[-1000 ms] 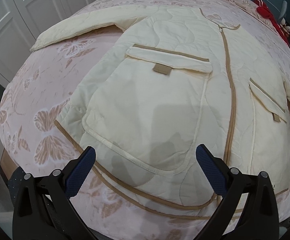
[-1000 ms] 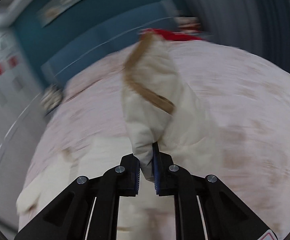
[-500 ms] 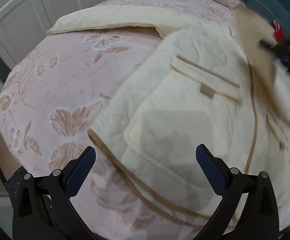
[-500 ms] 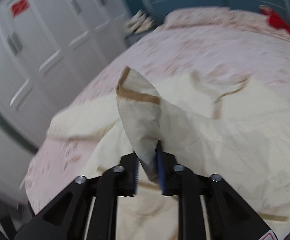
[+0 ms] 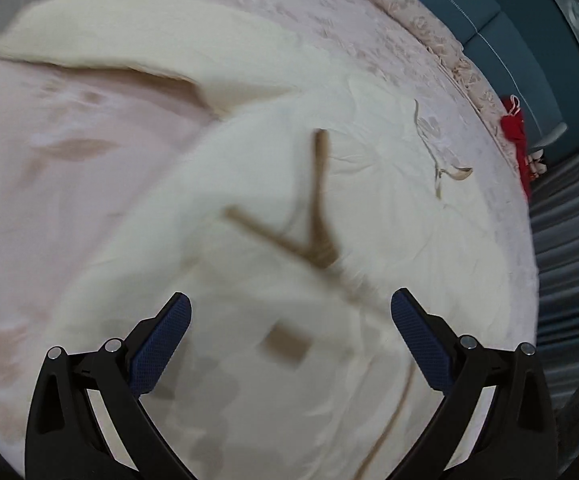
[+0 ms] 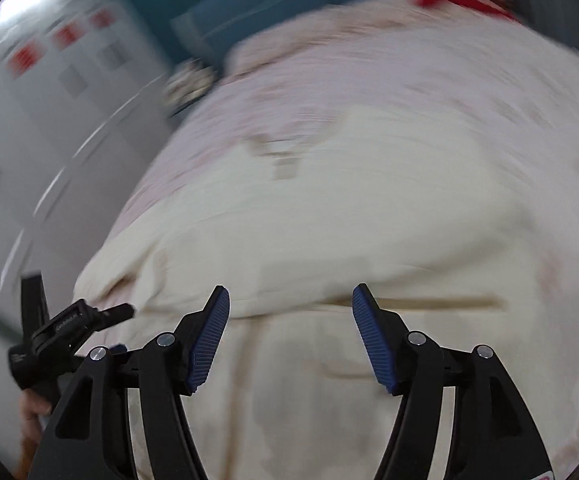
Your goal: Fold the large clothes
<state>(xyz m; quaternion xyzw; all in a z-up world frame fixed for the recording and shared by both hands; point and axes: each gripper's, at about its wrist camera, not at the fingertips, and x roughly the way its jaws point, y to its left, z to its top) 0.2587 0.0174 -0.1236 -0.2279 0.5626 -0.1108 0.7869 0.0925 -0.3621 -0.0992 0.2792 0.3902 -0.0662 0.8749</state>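
Now, bed: the pink butterfly-print bedspread (image 5: 49, 184) fills both views, blurred by fast camera motion.
Jacket: the big cream quilted jacket (image 5: 369, 208) lies flat across the centre and right of the left wrist frame; in the right wrist frame it spreads over the middle and bottom (image 6: 329, 240).
What changed: half a second ago the right gripper was carrying a sleeve pinched between its pads; that sleeve is now down, laid across the jacket's front.
Folded sleeve: its tan-trimmed cuff (image 5: 313, 240) sits at the centre of the left wrist frame, on top of the body panel.
Other sleeve: the far sleeve (image 5: 137, 36) stretches out to the upper left, not folded in yet.
Right gripper: the right gripper (image 6: 289, 336) is opening, nothing between its blue pads, fabric only beneath them.
Left gripper: the left gripper (image 5: 289, 344) is spread wide and empty over the lower jacket front, above a tan pocket tab (image 5: 285, 346).
Meaning: one sleeve fold looks done; by my read, the outstretched sleeve at upper left is next.
Small stuff: a red item (image 5: 515, 128) sits at the right edge by the teal headboard (image 5: 489, 12).
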